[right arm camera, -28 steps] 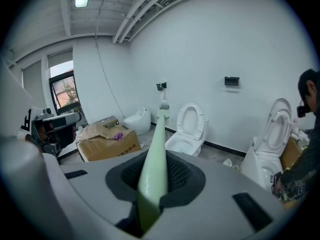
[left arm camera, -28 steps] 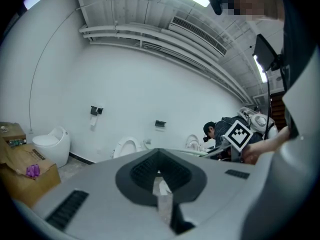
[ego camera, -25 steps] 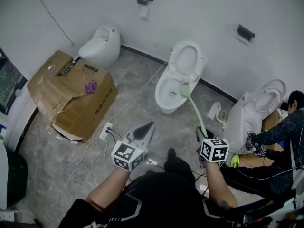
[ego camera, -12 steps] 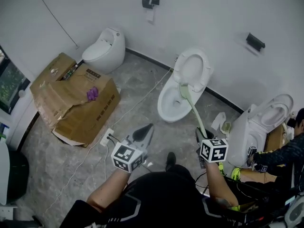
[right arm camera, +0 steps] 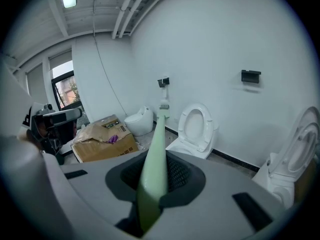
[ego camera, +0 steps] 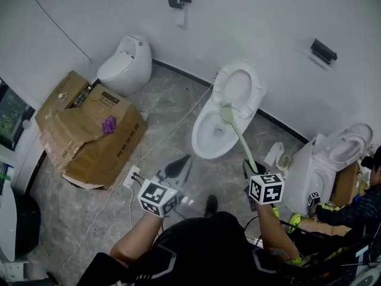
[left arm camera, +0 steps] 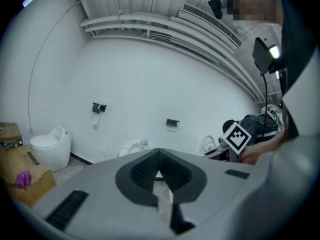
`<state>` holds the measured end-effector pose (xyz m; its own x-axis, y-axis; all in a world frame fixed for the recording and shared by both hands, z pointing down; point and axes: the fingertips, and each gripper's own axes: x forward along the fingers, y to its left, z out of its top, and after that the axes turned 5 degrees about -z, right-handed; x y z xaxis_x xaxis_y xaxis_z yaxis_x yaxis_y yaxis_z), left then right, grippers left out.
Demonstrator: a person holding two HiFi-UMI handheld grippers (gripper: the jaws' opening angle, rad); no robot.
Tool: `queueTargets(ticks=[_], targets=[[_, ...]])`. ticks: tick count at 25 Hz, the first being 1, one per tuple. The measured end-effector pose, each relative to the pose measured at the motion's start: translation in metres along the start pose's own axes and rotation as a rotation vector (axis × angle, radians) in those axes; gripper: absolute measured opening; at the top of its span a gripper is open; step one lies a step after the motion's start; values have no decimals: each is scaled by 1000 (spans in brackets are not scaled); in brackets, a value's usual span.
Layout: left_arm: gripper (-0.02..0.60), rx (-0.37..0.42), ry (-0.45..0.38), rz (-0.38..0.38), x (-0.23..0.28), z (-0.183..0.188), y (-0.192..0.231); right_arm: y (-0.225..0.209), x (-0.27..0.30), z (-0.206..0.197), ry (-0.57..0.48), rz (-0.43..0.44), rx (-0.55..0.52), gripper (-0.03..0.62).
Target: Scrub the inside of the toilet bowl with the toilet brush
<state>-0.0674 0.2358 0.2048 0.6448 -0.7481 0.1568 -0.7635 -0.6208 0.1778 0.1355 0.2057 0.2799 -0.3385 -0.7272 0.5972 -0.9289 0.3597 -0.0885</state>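
A white toilet (ego camera: 211, 130) stands mid-floor against the wall, its lid (ego camera: 239, 85) raised. My right gripper (ego camera: 250, 168) is shut on the pale green toilet brush (ego camera: 240, 139). The handle slants up to the brush head (ego camera: 226, 113), which in the head view lies over the bowl's back rim. In the right gripper view the brush head (right arm camera: 163, 105) shows left of the toilet (right arm camera: 194, 131), clear of it, and the handle (right arm camera: 154, 159) runs out between my jaws. My left gripper (ego camera: 179, 166) hovers above the floor left of the bowl, shut and holding nothing (left arm camera: 159, 171).
A torn cardboard box (ego camera: 89, 130) lies at left, and behind it stands a second toilet (ego camera: 122, 64). A third toilet (ego camera: 333, 151) and a seated person (ego camera: 351, 216) are at right. A power strip (ego camera: 132, 175) with cables lies near my left gripper.
The head camera has shifted a little, so the toilet sits slightly lower and further left. The brush head stays by the bowl's back rim. Both grippers are nearly where they were.
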Motion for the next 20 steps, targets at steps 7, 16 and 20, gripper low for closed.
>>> queueTargets(ticks=[7,16,20], targets=[[9,11,20,-17,61,5,2,-43,26,14,8,13,-4,64],[9,33,57,-16,114,11,7,-84,59,30,20,51,-8,64],[9,40,60,-36,121,13,12,-86,72,33,35,55,-6,64]])
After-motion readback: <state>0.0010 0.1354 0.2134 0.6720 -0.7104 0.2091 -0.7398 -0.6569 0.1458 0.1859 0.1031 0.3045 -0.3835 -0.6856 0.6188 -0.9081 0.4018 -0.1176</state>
